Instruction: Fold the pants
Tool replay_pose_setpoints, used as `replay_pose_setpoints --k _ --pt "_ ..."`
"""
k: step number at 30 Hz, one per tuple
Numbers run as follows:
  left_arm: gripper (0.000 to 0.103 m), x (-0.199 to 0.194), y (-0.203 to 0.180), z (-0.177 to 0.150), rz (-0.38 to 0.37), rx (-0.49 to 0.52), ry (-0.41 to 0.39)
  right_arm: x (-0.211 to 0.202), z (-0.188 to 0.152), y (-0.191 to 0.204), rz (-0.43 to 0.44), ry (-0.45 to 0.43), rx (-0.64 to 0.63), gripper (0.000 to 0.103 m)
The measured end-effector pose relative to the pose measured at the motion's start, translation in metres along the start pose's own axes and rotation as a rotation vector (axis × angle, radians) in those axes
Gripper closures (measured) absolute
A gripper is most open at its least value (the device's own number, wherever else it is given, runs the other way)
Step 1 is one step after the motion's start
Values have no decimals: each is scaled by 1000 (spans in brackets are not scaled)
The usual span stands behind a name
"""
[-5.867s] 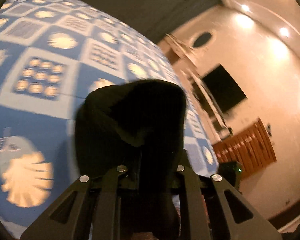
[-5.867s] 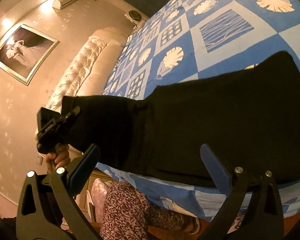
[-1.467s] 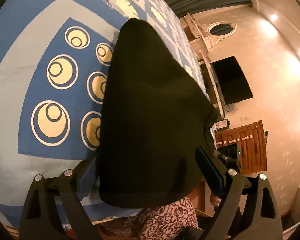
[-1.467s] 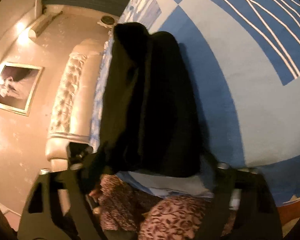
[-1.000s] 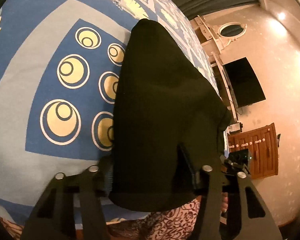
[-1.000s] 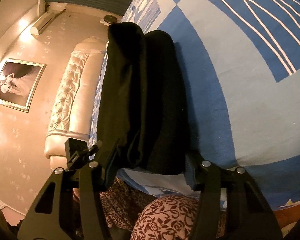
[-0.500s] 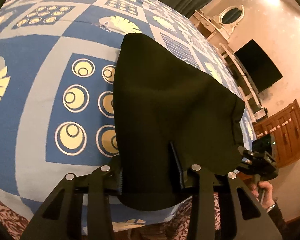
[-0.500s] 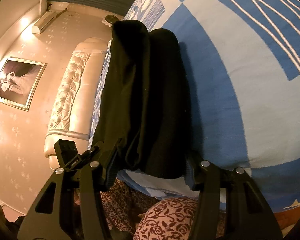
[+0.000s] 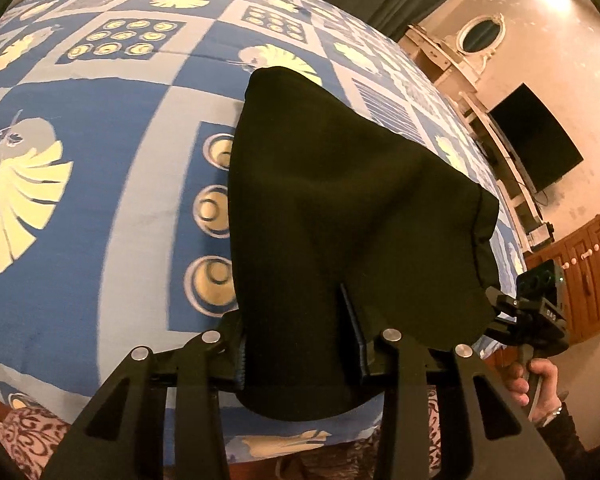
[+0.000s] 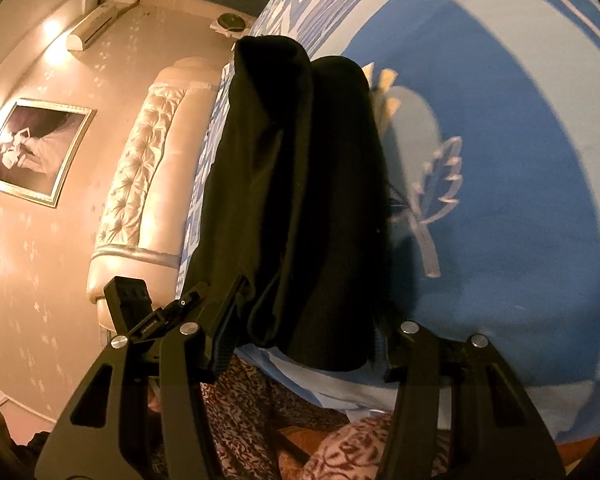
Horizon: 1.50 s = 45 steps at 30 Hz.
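The black pants (image 9: 340, 208) lie folded into a thick bundle near the front edge of the blue patterned bed (image 9: 100, 184). My left gripper (image 9: 298, 346) is shut on the near end of the bundle, with cloth bunched between its fingers. The same pants (image 10: 300, 184) show in the right wrist view as two stacked folds. My right gripper (image 10: 304, 332) is shut on their near end. The right gripper (image 9: 528, 312) and the hand holding it also appear at the pants' right corner in the left wrist view. The left gripper (image 10: 140, 312) shows at the far left of the bundle.
A padded cream headboard (image 10: 152, 184) and a framed picture (image 10: 36, 152) stand at the bed's left end. A dark screen (image 9: 536, 140) and a wooden cabinet (image 9: 580, 272) stand by the right wall. The person's patterned trousers (image 10: 252, 412) press against the bed's front edge.
My left gripper closed on the pants, then rose and tipped up, so more of the bed shows. The right gripper slid sideways along the bed; a leaf motif now lies beside the pants.
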<state>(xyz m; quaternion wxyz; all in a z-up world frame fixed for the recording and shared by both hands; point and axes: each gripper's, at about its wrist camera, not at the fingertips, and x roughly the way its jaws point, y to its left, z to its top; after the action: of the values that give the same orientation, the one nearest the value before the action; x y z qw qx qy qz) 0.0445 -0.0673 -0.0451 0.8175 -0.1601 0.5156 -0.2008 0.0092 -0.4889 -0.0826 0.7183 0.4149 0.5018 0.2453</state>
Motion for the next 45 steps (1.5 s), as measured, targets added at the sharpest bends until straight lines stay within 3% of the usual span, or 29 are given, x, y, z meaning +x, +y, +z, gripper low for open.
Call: replay_pose_setpoints --k 21,25,28,31,34,39,45 --pt "64 -31 64 10 41 -84 -52 71 13 34 31 87 -42 51" --pt "60 -32 78 10 -68 -90 -48 71 14 33 30 78 -28 48" --pt "55 -39 102 3 -223 -153 -58 64 14 36 33 83 -17 39" --pt "54 -53 119 0 -280 -168 -86 52 18 37 35 62 -10 28" --pt "42 -69 131 9 -289 -159 -152 48 30 34 30 32 -2 25" --pt "41 -53 138 47 -294 -151 -158 54 63 34 38 -69 1 15" --pt "41 -13 130 100 -302 -101 -134 89 105 37 43 -21 -3 11"
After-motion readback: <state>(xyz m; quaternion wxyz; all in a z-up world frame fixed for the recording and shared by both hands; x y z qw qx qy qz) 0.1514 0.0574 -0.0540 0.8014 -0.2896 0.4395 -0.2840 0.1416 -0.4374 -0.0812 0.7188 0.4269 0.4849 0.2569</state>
